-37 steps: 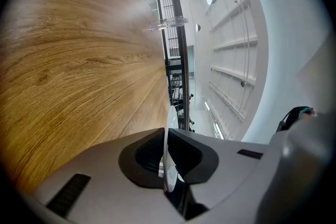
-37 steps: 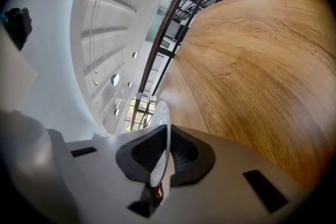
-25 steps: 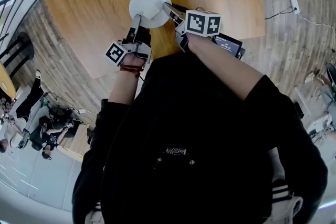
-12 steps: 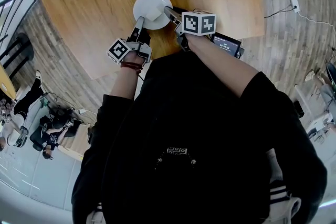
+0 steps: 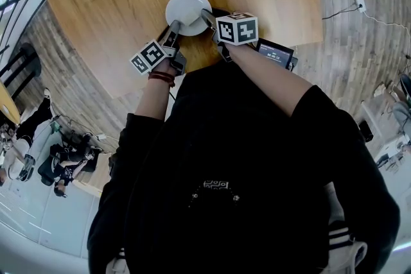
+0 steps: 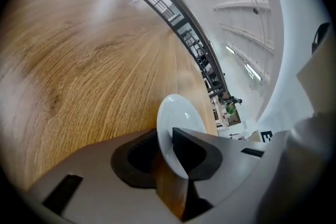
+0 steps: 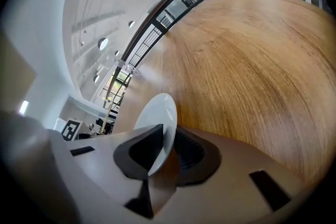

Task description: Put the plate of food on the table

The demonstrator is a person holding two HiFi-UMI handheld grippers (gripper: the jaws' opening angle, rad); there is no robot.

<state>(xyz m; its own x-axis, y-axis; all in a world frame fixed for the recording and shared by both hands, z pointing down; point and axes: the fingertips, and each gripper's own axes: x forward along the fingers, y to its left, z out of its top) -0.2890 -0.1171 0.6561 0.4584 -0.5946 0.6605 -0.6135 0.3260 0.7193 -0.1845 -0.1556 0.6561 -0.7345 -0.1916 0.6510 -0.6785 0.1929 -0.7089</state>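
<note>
Moved: both hands have come down since the earlier frames, the plate (image 5: pixel 187 12) with them; it now sits on the desk (image 5: pixel 115 3) near the front edge, no food visible
Left tongs (image 5: pixel 174 30): just been opening; rim between slack pads
Right tongs (image 5: pixel 207 16): likewise loosening on the other rim
Doing it well: spread both fully, then draw back level — lifting early could catch the rim

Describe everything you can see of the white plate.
The plate is white, round, glossy, ceramic-looking, with no food visible. It lies flat on the wooden table near its front edge. Its rim sits between the loosened jaws of the left gripper and right gripper, which have just been opening.
</note>
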